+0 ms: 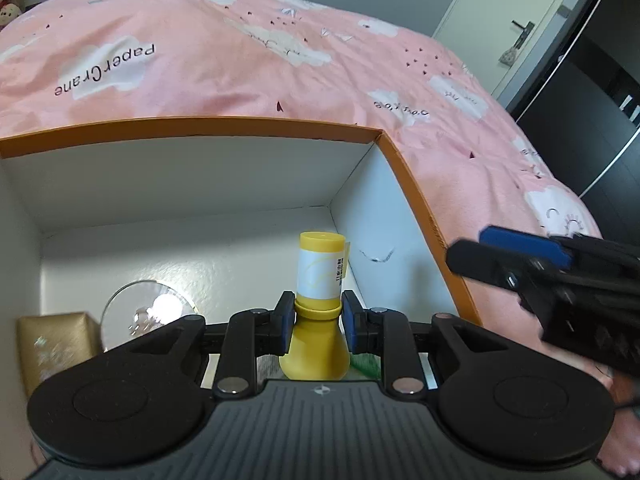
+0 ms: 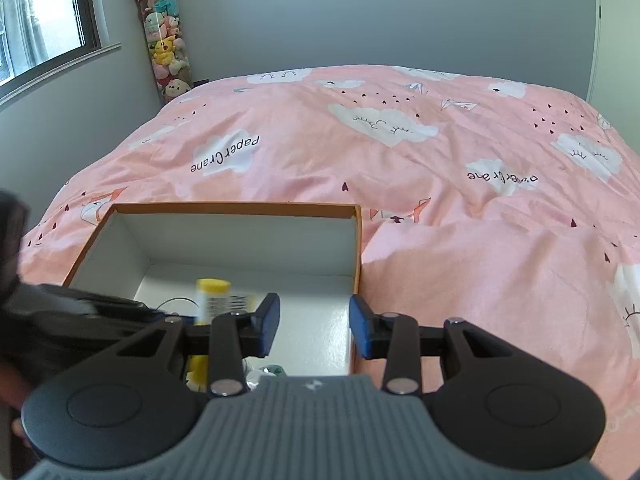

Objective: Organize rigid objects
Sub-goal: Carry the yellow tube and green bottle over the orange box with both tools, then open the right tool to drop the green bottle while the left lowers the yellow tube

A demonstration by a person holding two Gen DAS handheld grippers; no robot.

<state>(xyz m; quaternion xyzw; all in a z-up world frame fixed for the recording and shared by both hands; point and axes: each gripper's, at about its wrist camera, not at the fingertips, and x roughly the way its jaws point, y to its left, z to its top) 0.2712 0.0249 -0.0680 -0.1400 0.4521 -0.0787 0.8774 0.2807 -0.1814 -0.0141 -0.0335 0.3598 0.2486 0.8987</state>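
On the pink bedspread [image 2: 460, 208], orange-rimmed box [image 1: 416, 184]. Inside it, yellow bottle [image 1: 318, 276] held above white floor, left gripper [image 1: 314, 322] pads clenched on its neck. Right gripper [image 2: 314, 328] parted, empty, over box's right wall.

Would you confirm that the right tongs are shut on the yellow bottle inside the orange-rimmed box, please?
Not quite: the left tongs are shut on the yellow bottle inside the box, as the left wrist view shows. The right tongs are open.
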